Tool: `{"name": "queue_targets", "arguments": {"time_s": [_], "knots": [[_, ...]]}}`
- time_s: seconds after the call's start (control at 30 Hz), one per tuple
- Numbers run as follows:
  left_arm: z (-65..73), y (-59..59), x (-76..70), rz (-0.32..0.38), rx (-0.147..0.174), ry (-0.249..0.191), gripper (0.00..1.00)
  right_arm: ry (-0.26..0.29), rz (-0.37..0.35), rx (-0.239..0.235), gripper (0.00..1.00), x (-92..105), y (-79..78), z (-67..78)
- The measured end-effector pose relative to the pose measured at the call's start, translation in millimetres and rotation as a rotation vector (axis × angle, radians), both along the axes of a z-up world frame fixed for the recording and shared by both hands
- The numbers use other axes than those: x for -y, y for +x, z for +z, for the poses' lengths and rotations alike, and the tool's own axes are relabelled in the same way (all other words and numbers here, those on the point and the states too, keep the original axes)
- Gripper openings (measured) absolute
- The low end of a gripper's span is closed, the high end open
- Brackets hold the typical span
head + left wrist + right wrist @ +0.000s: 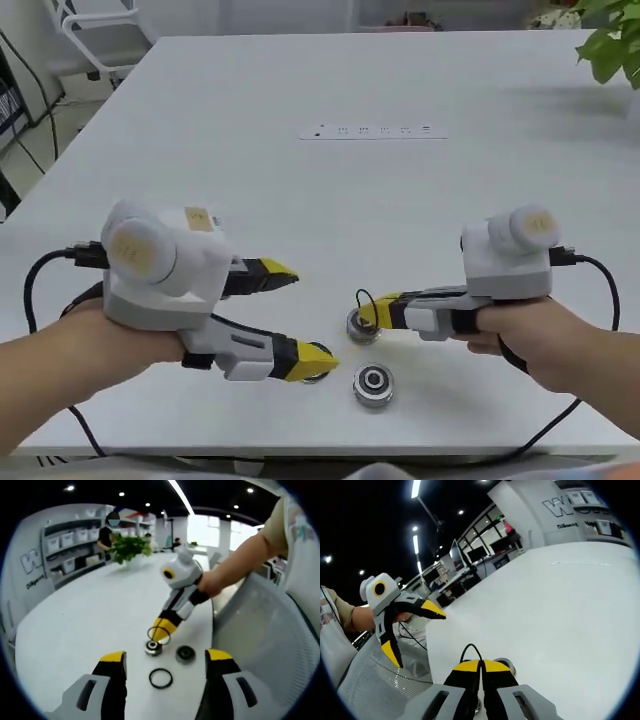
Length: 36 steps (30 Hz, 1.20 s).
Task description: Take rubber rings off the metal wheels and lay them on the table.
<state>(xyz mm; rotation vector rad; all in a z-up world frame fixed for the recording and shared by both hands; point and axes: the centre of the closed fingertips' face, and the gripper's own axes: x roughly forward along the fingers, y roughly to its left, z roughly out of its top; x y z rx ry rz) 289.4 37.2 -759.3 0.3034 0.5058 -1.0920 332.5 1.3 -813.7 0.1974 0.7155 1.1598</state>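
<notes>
My right gripper (368, 313) is shut on a thin black rubber ring (361, 300), held just above a bare metal wheel (361, 327). A second wheel (373, 385), its dark ring still on, lies nearer the front edge. In the right gripper view the ring (471, 653) loops out past the shut gripper (481, 667), with the wheel (509, 665) behind. My left gripper (303, 315) stands open to the left. Its own view shows a loose ring (160, 678) flat on the table between its fingers, with both wheels (153, 648) (185, 653) beyond and the right gripper (162, 632) above them.
The white table (330, 190) stretches far back, with a socket strip (372, 131) set in its middle. A green plant (610, 40) stands at the far right corner and a chair (95, 35) at the far left. Black cables trail from both grippers near the front edge.
</notes>
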Motion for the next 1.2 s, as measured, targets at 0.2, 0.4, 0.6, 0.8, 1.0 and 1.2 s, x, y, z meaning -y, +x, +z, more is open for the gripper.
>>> {"name": "queue_targets", "arguments": {"time_s": [0.2, 0.4, 0.6, 0.8, 1.0, 1.2], "knots": [[7.0, -5.7, -9.4, 0.023, 0.002, -0.014, 0.69, -0.006, 0.011, 0.003, 0.0, -5.1, -3.9, 1.1], [10.5, -11.1, -20.9, 0.043, 0.008, -0.014, 0.72, -0.011, 0.025, 0.006, 0.0, -8.9, -3.8, 2.9], [15.5, -16.6, -34.0, 0.075, 0.008, -0.024, 0.75, -0.02, 0.047, 0.009, 0.0, -15.0, -6.9, 2.7], [17.5, -22.3, -44.1, 0.092, 0.01, -0.019, 0.77, -0.03, 0.069, 0.01, 0.0, -20.4, -7.6, 0.3], [19.5, -23.5, -53.2, 0.115, 0.012, -0.022, 0.78, -0.053, 0.101, 0.02, 0.0, -26.3, -10.2, -3.4], [20.9, -25.6, -59.8, 0.132, 0.011, -0.026, 0.79, -0.088, 0.125, 0.026, 0.0, -31.9, -12.3, -9.8]]}}
